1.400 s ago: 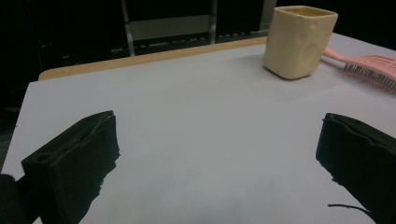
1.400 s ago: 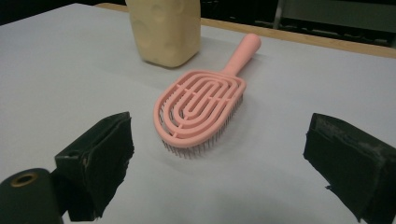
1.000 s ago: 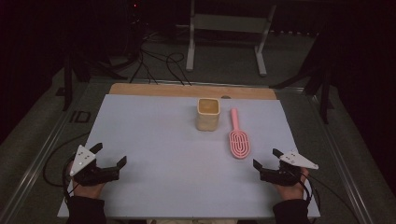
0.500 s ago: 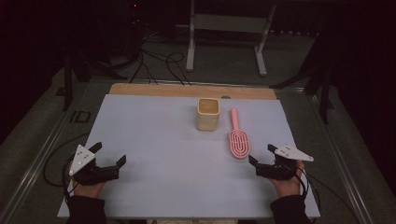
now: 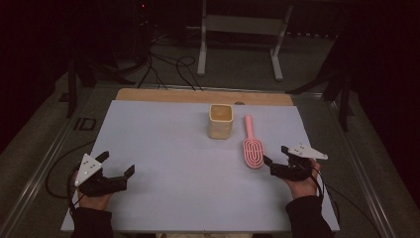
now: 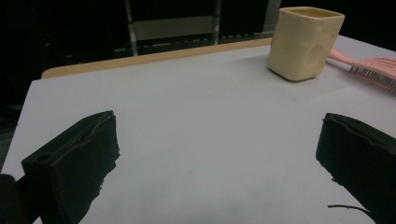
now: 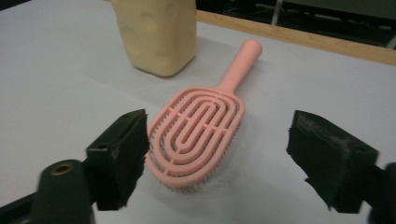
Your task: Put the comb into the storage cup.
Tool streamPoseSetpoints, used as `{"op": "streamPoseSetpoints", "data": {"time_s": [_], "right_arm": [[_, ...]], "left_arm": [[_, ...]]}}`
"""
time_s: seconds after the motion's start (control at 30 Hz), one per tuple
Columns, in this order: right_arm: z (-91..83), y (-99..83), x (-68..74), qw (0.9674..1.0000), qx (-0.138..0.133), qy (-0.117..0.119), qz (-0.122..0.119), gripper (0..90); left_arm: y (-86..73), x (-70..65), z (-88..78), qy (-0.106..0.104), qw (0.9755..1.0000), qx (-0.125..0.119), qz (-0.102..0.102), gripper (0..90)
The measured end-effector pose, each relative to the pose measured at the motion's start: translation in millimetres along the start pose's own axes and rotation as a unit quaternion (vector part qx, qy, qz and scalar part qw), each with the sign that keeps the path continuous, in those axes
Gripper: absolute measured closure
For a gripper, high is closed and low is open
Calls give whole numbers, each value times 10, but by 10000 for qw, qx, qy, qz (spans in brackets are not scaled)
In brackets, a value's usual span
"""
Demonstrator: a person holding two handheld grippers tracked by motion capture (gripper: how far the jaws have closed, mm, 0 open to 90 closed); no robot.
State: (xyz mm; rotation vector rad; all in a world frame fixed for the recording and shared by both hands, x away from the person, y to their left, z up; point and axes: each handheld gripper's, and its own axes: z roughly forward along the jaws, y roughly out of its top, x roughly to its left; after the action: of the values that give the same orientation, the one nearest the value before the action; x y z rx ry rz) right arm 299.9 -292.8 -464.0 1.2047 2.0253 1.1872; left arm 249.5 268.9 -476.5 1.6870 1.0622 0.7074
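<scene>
A pink hairbrush [image 5: 252, 148] lies flat on the pale mat, handle pointing away, just right of a cream square cup [image 5: 220, 121]. My right gripper [image 5: 275, 154] sits low at the brush's near right end. In the right gripper view the brush head [image 7: 201, 130] lies between the open jaws of that gripper [image 7: 219, 135], which have just been closing a little; the left pad is close to the head's edge, the right pad well apart. The cup [image 7: 159, 32] stands behind. My left gripper [image 5: 117, 163] rests open at the near left, nothing between its jaws [image 6: 219, 130]; the cup [image 6: 304, 42] and brush [image 6: 373, 70] are far off.
The pale mat [image 5: 163, 148] covers the table, with a wooden strip [image 5: 163, 95] bare along the far edge. Beyond it stand a metal frame's legs [image 5: 202, 54] and loose cables [image 5: 168, 69] on the dark floor. Metal rails run along both table sides.
My right gripper has moved forward and left, up to the brush head, and its jaws have narrowed slightly. The left gripper, cup and brush have stayed put.
</scene>
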Motion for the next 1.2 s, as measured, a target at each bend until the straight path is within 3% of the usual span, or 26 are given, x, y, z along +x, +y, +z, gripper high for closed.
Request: {"op": "streamPoseSetpoints", "data": {"time_s": [0.9,0.97,1.2], "right_arm": [[336,-12,-169,9992,314,-251,-55,800],[365,-19,-176,9990,344,-285,-53,876],[464,-9,-187,9983,493,-290,-67,900]], "left_arm": [[2,0,7,16,10000,10,22,0],[2,1,8,18,10000,4,15,0],[3,0,11,21,10000,-2,8,0]]}}
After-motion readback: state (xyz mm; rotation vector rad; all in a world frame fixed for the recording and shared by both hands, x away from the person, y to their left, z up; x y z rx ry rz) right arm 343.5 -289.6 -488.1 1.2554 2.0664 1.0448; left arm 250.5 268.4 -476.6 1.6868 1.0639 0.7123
